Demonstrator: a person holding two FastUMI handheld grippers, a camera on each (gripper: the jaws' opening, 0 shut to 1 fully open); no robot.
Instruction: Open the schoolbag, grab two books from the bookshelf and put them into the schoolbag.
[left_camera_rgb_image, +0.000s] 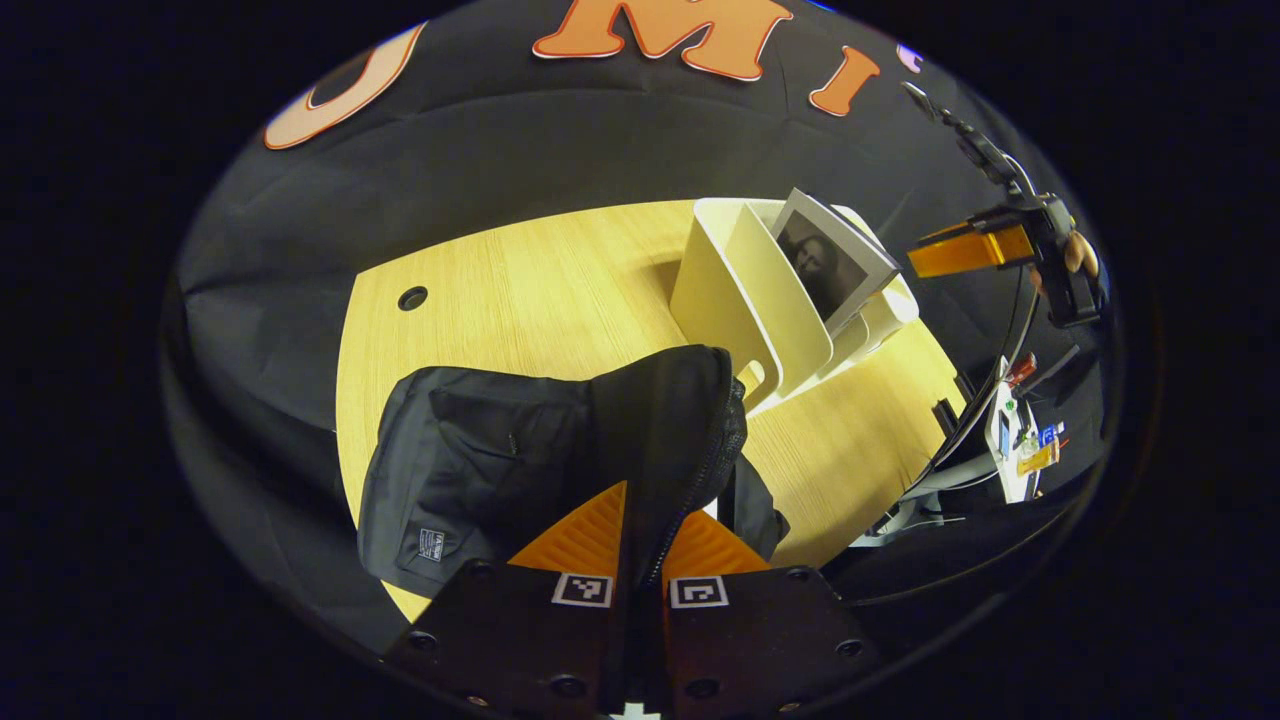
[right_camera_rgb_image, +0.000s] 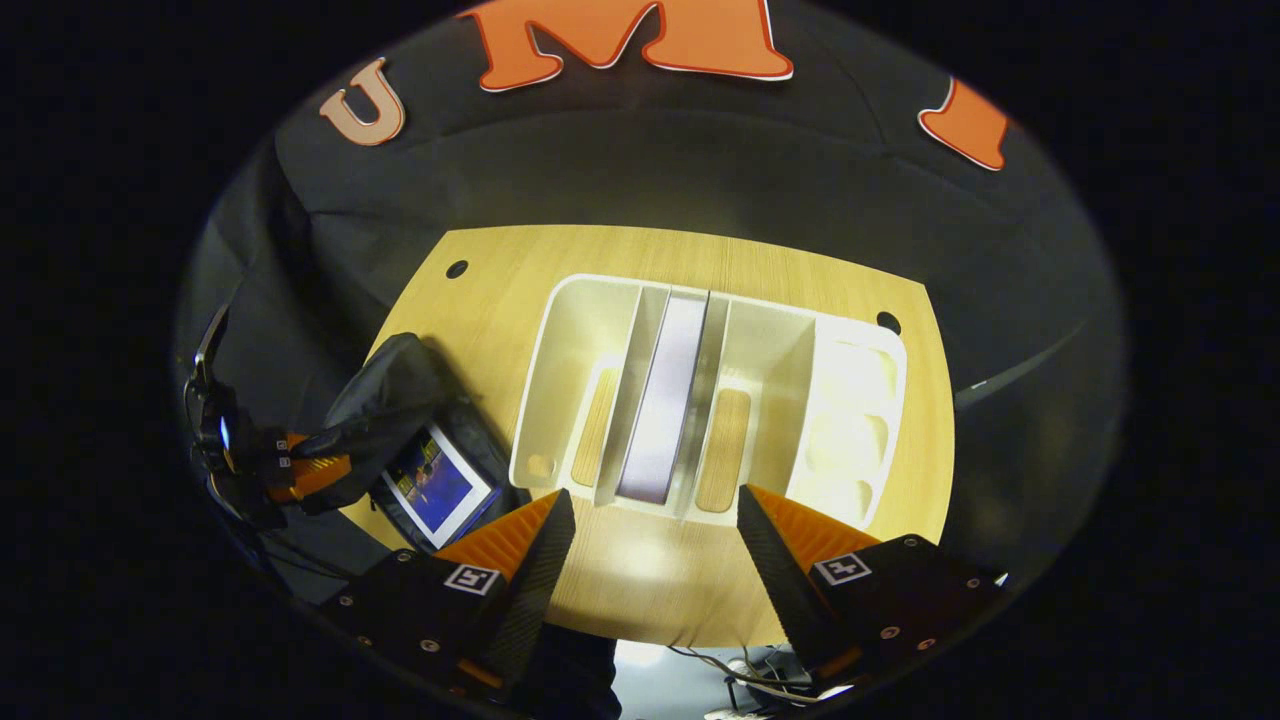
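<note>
In the left gripper view my left gripper (left_camera_rgb_image: 640, 520) is clamped on the zippered edge of the black schoolbag (left_camera_rgb_image: 480, 470): both fingers press on the fabric flap, which rises between them toward twelve o'clock, with the zipper teeth running down its right edge. The rest of the bag slumps on the wooden table (left_camera_rgb_image: 540, 270) out toward nine o'clock of my fingers. At about one o'clock stands the white bookshelf (left_camera_rgb_image: 760, 300), tilted in this view, with a grey-covered book (left_camera_rgb_image: 830, 262) leaning in one of its slots. Farther out, near two o'clock, my right gripper (left_camera_rgb_image: 965, 250) hangs in the air above the shelf, held by a hand (left_camera_rgb_image: 1078, 252) at its rear.

In the right gripper view my right gripper (right_camera_rgb_image: 650, 545) looks steeply down on the shelf, jaws spread wide and holding nothing. The book stands on edge in a middle compartment at twelve o'clock, just beyond and between my fingertips, not touched by either. The compartments on both sides of it show bare slotted floors. At nine o'clock the left gripper holds the bag's flap lifted, and in the opened mouth lies a book with a blue cover (right_camera_rgb_image: 440, 485), at about ten o'clock of my left finger.
</note>
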